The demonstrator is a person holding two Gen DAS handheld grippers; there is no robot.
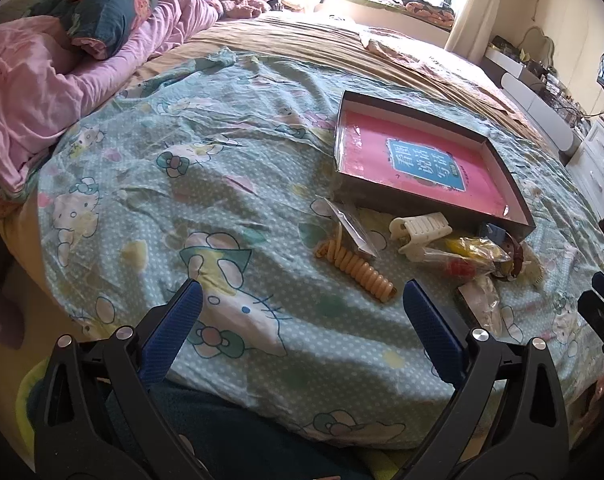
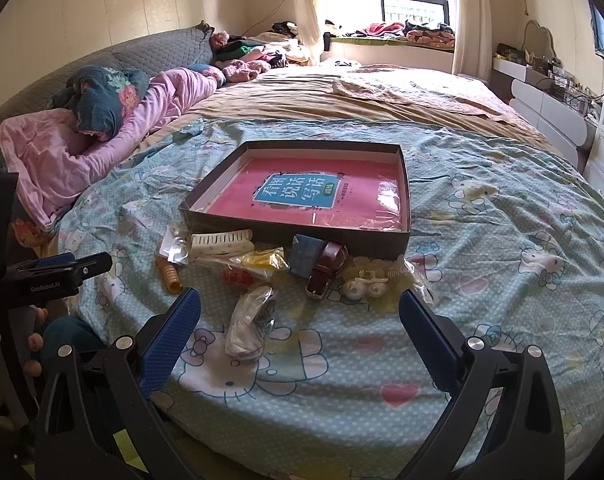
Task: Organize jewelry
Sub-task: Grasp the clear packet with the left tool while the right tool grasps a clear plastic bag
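Blue-padded fingers of the left gripper (image 1: 302, 300) and the right gripper (image 2: 300, 308) fill the lower frame, both spread wide and holding nothing. Beyond them, mid-frame on the cartoon-cat bedsheet (image 2: 501, 220), lies the jewelry pile: coiled hair tie (image 1: 355, 268), white claw clip (image 2: 221, 242), red strap (image 2: 325, 268), plastic bags. Just behind, touching it, sits a shallow box (image 2: 294, 242) containing a pink book (image 2: 321, 196).

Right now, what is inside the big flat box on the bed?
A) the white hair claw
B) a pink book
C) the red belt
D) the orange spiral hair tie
B: a pink book lies flat in the box, while the hair claw, spiral hair tie and belt sit outside it on the bedsheet.
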